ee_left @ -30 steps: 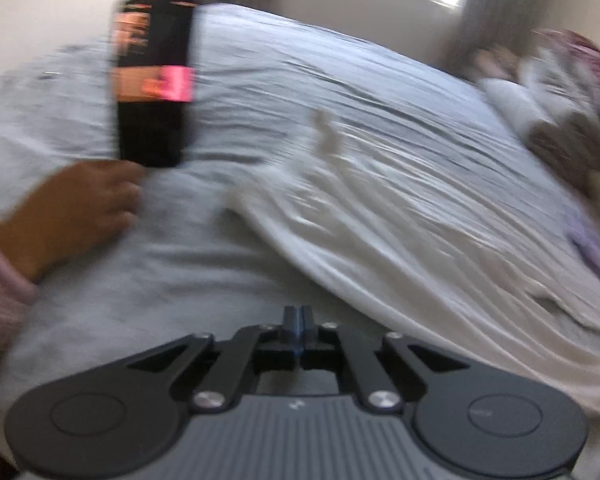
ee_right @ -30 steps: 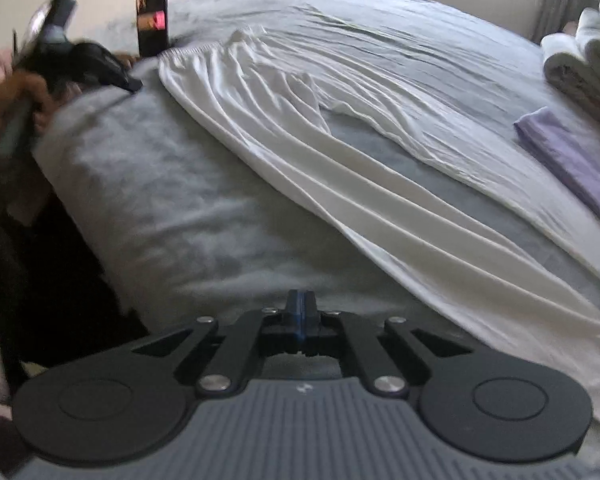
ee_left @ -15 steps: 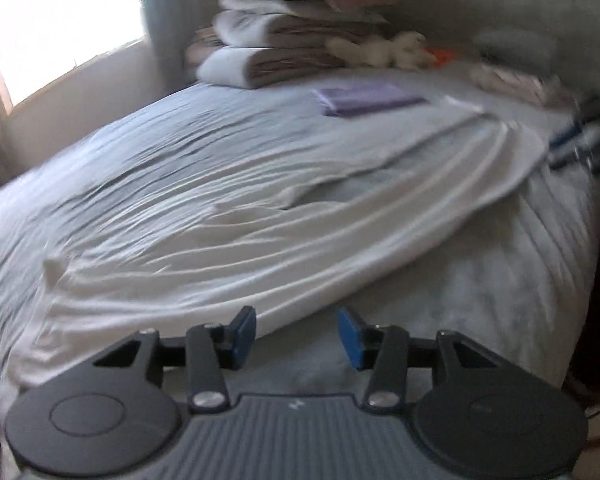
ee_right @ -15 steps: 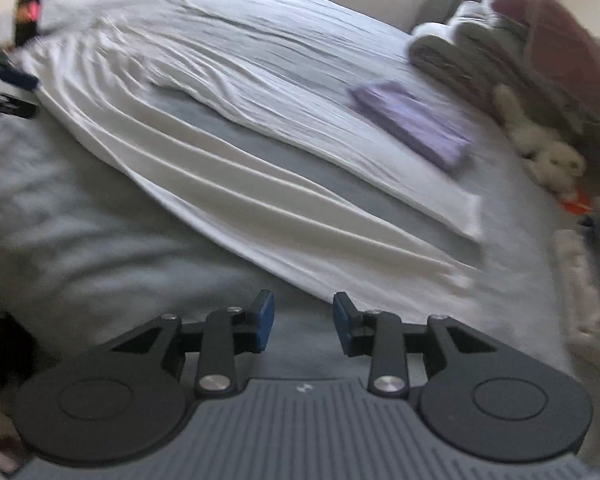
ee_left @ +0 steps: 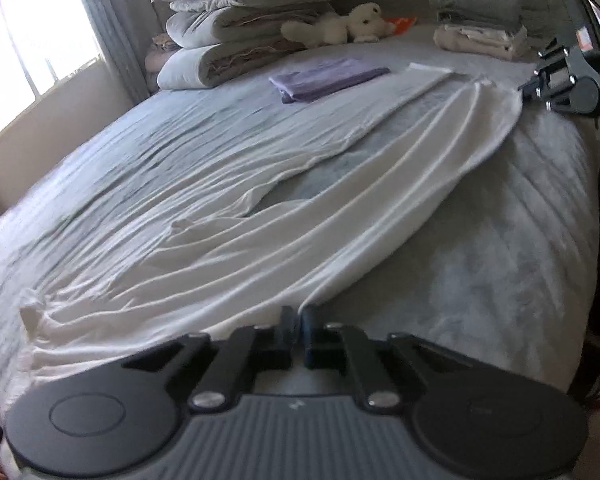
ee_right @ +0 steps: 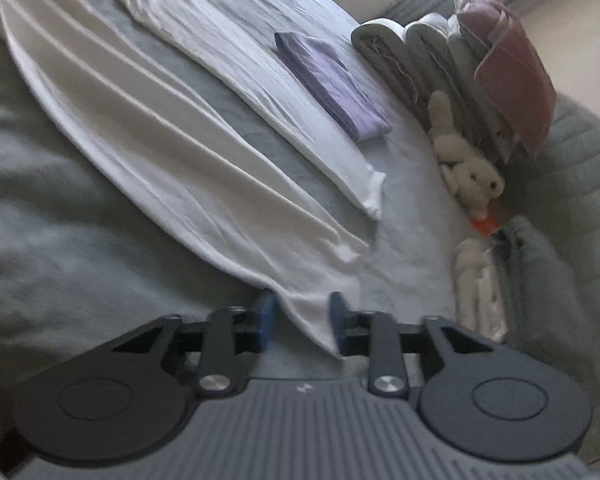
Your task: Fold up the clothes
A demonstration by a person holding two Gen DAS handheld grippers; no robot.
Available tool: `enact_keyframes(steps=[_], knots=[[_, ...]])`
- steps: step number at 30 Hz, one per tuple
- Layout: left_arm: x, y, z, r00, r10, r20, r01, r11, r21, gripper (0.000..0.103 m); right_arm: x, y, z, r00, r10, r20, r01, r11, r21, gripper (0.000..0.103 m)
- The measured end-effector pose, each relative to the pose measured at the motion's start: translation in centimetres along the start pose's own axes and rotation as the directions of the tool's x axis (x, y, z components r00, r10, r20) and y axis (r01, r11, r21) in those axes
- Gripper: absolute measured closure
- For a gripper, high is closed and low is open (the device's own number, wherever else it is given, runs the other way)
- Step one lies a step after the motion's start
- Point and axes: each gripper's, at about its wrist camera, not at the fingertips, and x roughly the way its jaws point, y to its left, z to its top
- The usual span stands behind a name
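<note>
White trousers [ee_left: 340,208] lie spread lengthwise on the grey bed [ee_left: 500,260], the two legs splitting near the middle. My left gripper [ee_left: 298,316] is shut at the near edge of the waist end, with the cloth's edge pinched at its tips. In the right wrist view the trousers [ee_right: 160,132] run away to the upper left. The hem of the near leg lies between the blue pads of my right gripper [ee_right: 300,320], whose jaws stand apart and do not press on it. The right gripper [ee_left: 534,86] also shows at that hem in the left wrist view.
A folded purple cloth [ee_left: 328,78] lies beyond the trousers. Stacked duvets and pillows [ee_left: 236,40], a white stuffed toy [ee_left: 340,26] and a pile of folded laundry [ee_left: 480,28] line the head of the bed. A window is at the left.
Both grippers swung round to face along the bed and dropped to the trousers' edge. Both jaws opened; the left has shut on the waist edge, and the hem now lies between the right's pads.
</note>
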Motion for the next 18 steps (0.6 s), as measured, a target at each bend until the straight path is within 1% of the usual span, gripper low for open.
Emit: enact_keyframes(steps=[2,9,12,18], knots=[[-0.3,-0.5,-0.1,1.000,0.017,0.003,-0.017,1.000,0.017,0.102,-0.1,0.0,-0.2,1.000,-0.015,-0.007,0.015,1.000,-0.020,0.103],[-2.6,-0.9,-1.1,0.999,0.019,0.027,-0.021,0.998,0.056,0.103,-2.9,-0.8,-1.7,0.999,-0.039,-0.003,0.039,0.994,-0.104,0.103],[-3.5,-1.1,-1.5,0.999,0.015,0.032,-0.018,0.997,0.075,0.103,-4.1,-0.7,-2.4,1.000,-0.021,-0.014,0.019,0.990,-0.138,0.103],[-4.4,-1.7,-2.5,1.000,0.002,0.015,-0.004,0.994,0.114,0.103,-5.6,0.8,-3.4,0.999,0.034,-0.042,-0.043,0.975,-0.218,0.103]])
